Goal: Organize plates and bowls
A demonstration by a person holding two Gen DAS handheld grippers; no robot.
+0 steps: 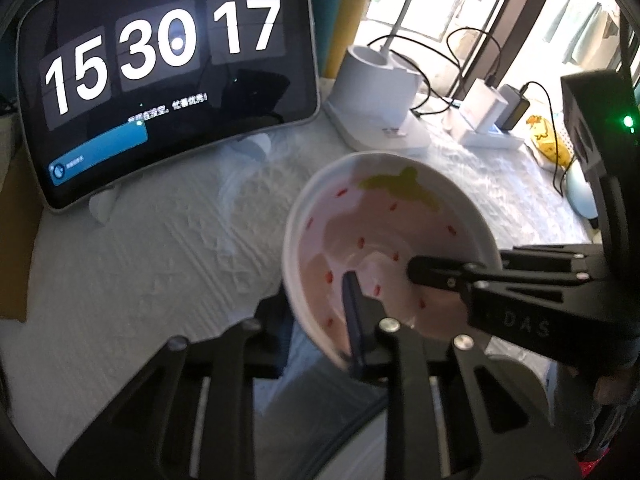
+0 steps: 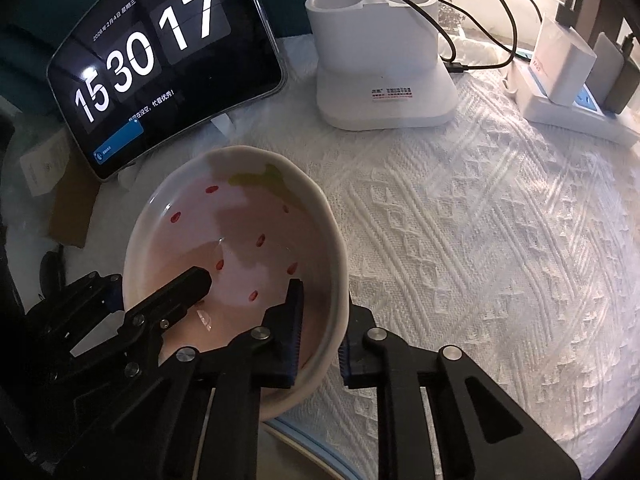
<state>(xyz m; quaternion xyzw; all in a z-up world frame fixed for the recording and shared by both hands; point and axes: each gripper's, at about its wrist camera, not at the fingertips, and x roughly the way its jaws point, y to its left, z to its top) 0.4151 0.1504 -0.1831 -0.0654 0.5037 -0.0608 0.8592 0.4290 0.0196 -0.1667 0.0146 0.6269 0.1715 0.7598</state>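
Observation:
A pink bowl (image 1: 380, 220) with red seed marks, a green leaf patch and a white rim is tilted above the white cloth. My left gripper (image 1: 316, 308) is shut on its near rim, with the blue-padded finger (image 1: 354, 320) inside and the other finger hidden outside the wall. In the right wrist view the bowl (image 2: 240, 232) has my right gripper (image 2: 324, 320) shut on its right rim, one pad (image 2: 294, 328) inside and one outside. Each view also shows the other gripper on the opposite rim: the right gripper (image 1: 460, 264) and the left gripper (image 2: 136, 288).
A tablet (image 2: 160, 68) showing a clock leans at the back left. A white charging stand (image 2: 384, 64) with cables, a power strip (image 2: 568, 108) and a white box stand at the back right. A light blue rim (image 2: 300, 436) shows under the bowl. White textured cloth (image 2: 480, 240) covers the table.

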